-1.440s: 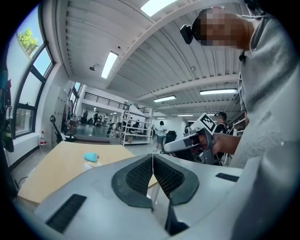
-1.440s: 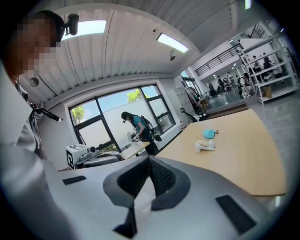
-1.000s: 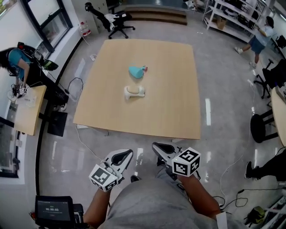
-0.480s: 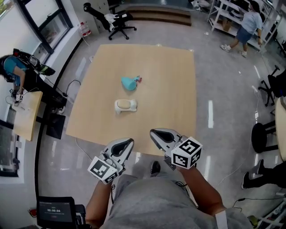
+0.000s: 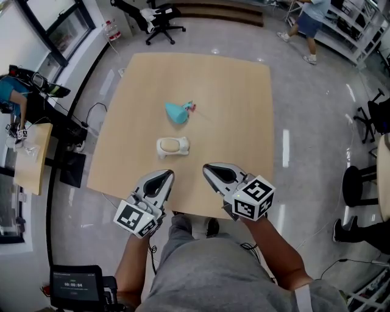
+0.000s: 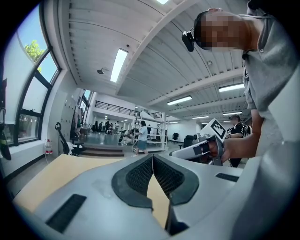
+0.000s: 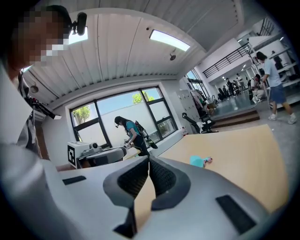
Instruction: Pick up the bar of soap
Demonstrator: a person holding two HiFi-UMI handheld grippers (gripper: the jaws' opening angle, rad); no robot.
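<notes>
So the bar of soap is a small pale tan oblong with rounded corners. It looks like it's sitting in a white dish that sticks out a bit around it, more so on the right end. It's too small in the head view to make out any print or texture. It sits roughly in the middle of the wooden table, slightly toward the near edge and a touch left of center, lying crosswise.

Just beyond it, toward the far edge, there's a teal thing with a little pink bit on its right side. It's near the soap but not touching it, and I can't tell what it is.

Both grippers are over the near edge of the table. The left gripper has its jaws pressed together with nothing between them, and its own view shows the dark ribbed pads meeting at a line. Same deal for the right gripper: jaws closed tight and empty. The soap is ahead of the left gripper's tip with bare tabletop in between, so neither gripper is touching it.

Around the room there's an office chair past the far left corner and a person walking by the shelves.
</notes>
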